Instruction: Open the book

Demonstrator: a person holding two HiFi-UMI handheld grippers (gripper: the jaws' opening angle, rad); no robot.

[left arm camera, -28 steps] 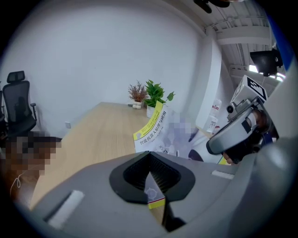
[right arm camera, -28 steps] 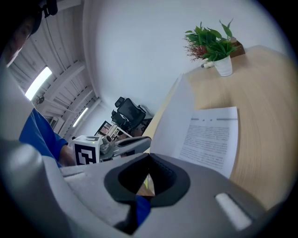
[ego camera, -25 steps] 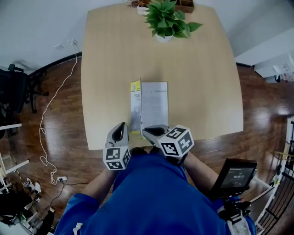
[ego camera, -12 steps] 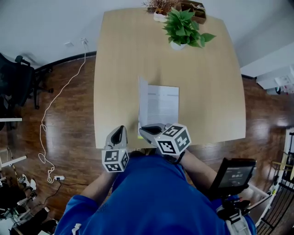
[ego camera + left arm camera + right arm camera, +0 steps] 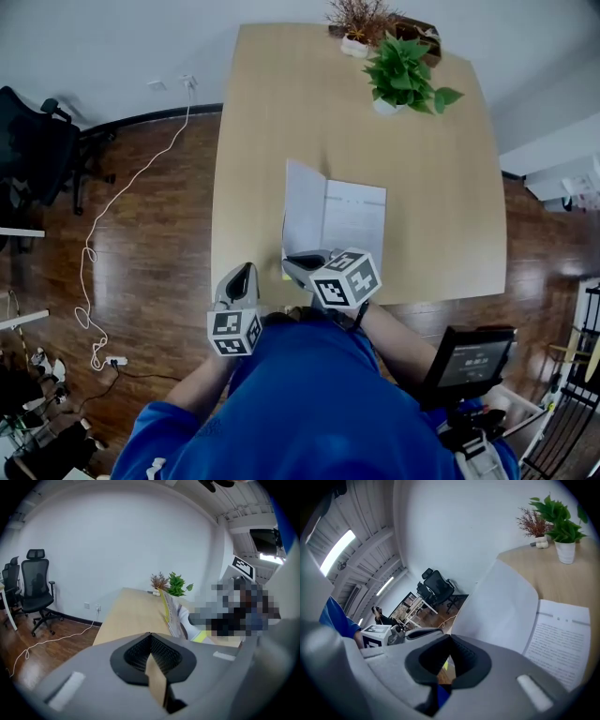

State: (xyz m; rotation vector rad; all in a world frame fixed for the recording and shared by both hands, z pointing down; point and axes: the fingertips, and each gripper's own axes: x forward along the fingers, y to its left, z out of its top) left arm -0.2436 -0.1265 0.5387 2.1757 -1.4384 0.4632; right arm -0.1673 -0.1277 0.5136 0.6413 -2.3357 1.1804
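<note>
Wood-topped table (image 5: 272, 112) filling the upper middle of the head view. On it, just below frame centre and close to the near edge, the book (image 5: 356, 220), printed page flat and facing up. Cover (image 5: 303, 199) not yet laid down, standing tilted along the book's left side with its white inside showing.

Held that way, apparently, by the right gripper (image 5: 298, 262) at the cover's lower edge: jaws closed right down, seemingly pinched on that thin edge — the likely reason for a cover staying up in mid-air. Seen from the right gripper view as a broad white sheet rising directly behind the closed jaws. Gripped low, near the corner, probably so as to keep the page in sight and to swing the cover toward frame left.

Left gripper (image 5: 241, 279) parked at lower left, past the table's near edge, jaws together on nothing — kept clear of the landing spot, probably. Potted plant (image 5: 405, 80) far off at upper right, no obstacle.

Judged mostly done: remains only to lower the cover flat onto the table and let go.
</note>
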